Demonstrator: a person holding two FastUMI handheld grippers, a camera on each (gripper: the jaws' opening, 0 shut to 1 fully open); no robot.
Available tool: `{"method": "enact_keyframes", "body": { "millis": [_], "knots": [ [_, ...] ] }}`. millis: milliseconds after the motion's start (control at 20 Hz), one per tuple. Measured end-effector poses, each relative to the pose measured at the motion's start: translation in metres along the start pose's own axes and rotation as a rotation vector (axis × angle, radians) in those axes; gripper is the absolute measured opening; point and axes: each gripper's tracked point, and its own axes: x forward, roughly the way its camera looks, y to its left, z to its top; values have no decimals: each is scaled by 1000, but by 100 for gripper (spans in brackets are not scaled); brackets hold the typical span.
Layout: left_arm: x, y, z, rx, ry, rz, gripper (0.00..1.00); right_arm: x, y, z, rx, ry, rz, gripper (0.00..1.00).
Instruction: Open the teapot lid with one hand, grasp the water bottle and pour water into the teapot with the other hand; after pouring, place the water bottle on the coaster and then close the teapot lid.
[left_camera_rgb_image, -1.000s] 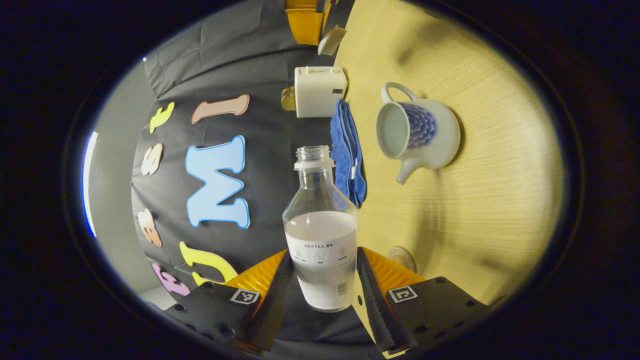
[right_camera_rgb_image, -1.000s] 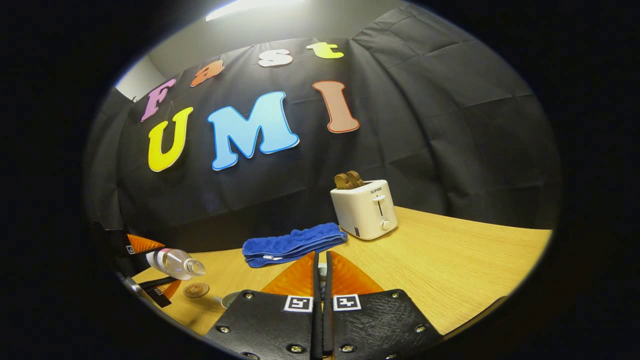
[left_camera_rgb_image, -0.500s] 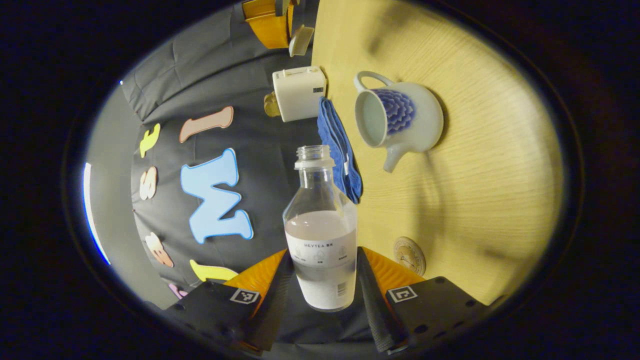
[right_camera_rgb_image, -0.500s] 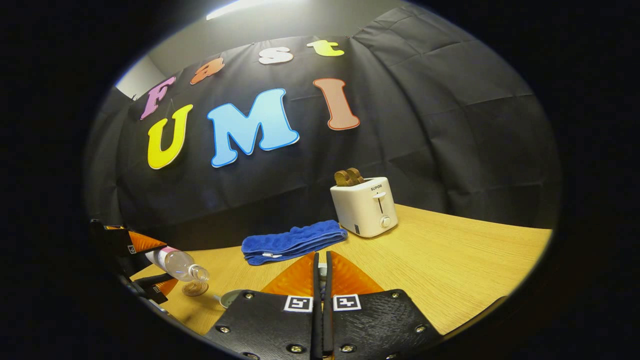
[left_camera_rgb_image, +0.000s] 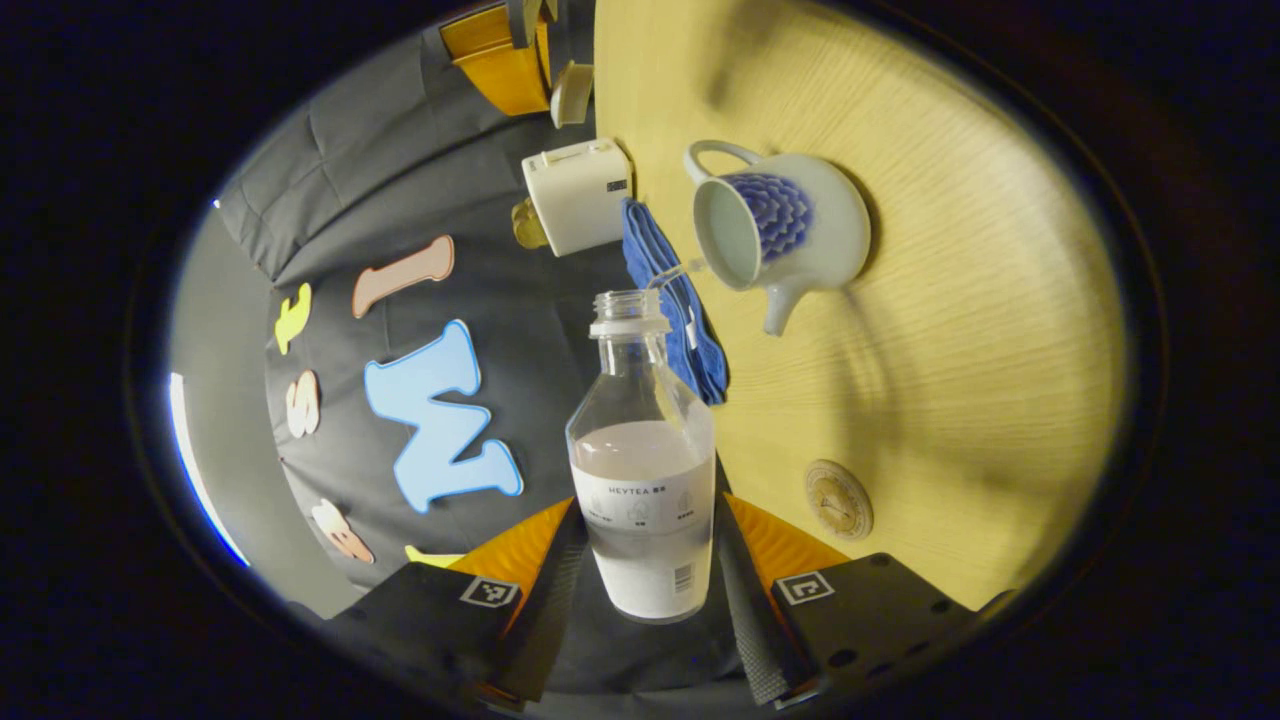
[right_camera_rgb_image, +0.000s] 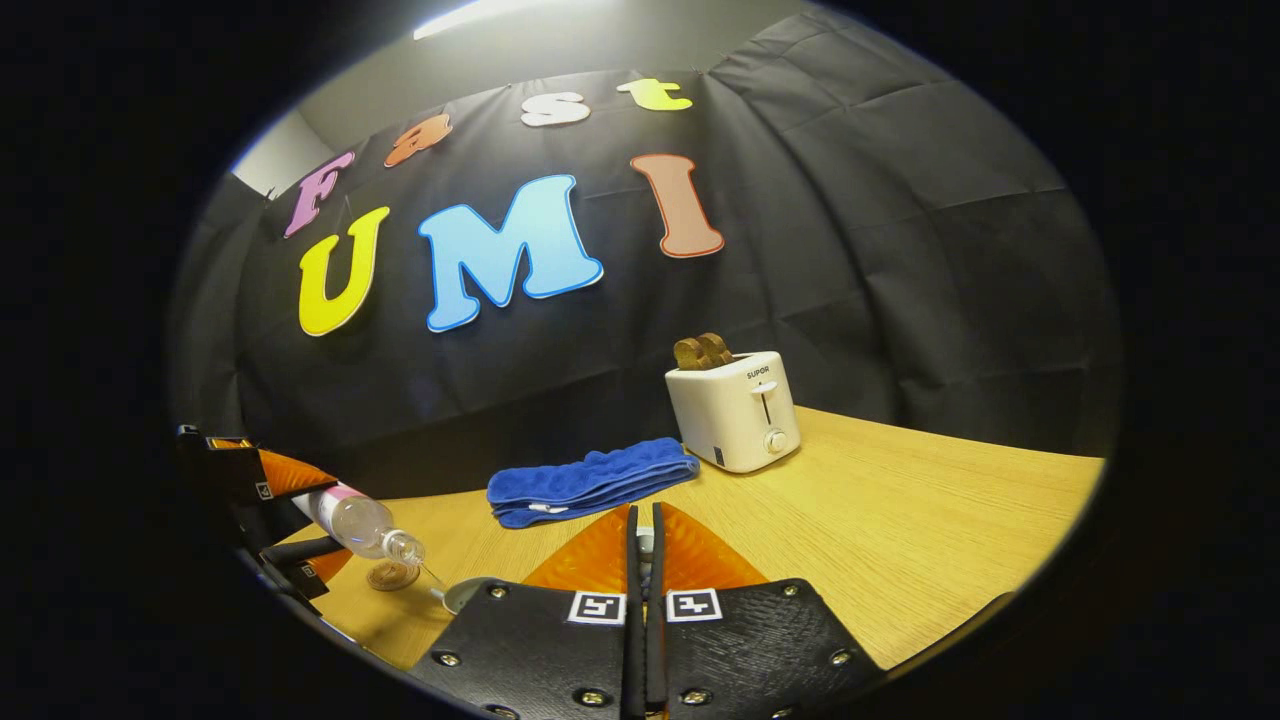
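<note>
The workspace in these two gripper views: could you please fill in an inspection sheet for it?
Surface: wooden table, dry where visible.
Job's things: water bottle tilted, a thin stream leaving its mouth into the open teapot; coaster bare; lid held up off the teapot.
Clutter: folded blue cloth; white toaster with bread in it.
Grippers: left tongs clamped on the bottle; right tongs nearly shut, pinching the lid.
Cables: nothing seen.
Surroundings: black cloth wall.
</note>
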Motion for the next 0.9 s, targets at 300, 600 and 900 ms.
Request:
{"method": "enact_keyframes", "body": {
  "millis": [300, 600, 900],
  "knots": [
    [-2, -2, -3, 21, 7, -7, 83, 0, 1, 0, 2, 2, 3, 0],
    [0, 2, -9, 52, 18, -8, 83, 0, 2, -1, 3, 2, 4, 0],
    [0, 10, -12, 85, 22, 3, 83, 0, 1, -2, 4, 6, 5, 1]
  ]
}}
